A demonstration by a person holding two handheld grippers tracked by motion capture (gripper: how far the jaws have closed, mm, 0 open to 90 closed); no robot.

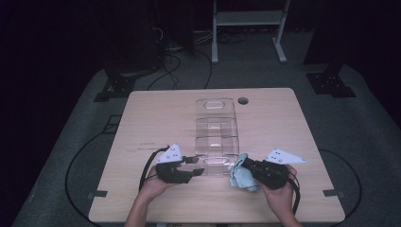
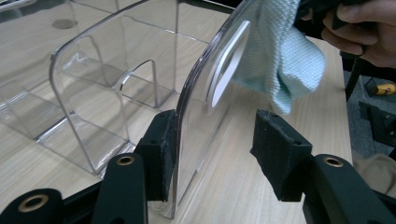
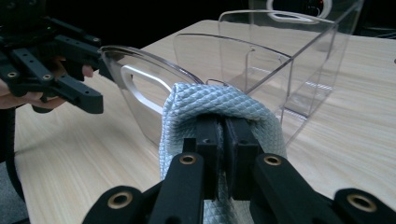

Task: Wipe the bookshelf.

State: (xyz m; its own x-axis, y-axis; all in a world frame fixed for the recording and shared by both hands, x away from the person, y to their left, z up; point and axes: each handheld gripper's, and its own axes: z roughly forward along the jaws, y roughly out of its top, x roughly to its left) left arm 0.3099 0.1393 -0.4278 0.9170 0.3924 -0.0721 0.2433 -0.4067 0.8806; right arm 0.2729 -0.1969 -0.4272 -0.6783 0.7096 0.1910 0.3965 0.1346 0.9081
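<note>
the folded woven cloth [image 3: 219,105] is pale blue-green, its weave a fine diamond pattern in the right gripper view and a plain ribbed knit in the left gripper view [image 2: 280,56]. the clear plastic compartment organiser [image 1: 215,137] has no colour of its own, and the wood shows through it; its edges catch white glints. the rectangular wooden table [image 1: 151,118] is light beige with a faint straight grain. both the left gripper [image 1: 196,166] and the right gripper [image 1: 242,166] are matt black with brass-coloured rivets, each topped by a light grey plate. the floor around the table is dull grey.
</note>
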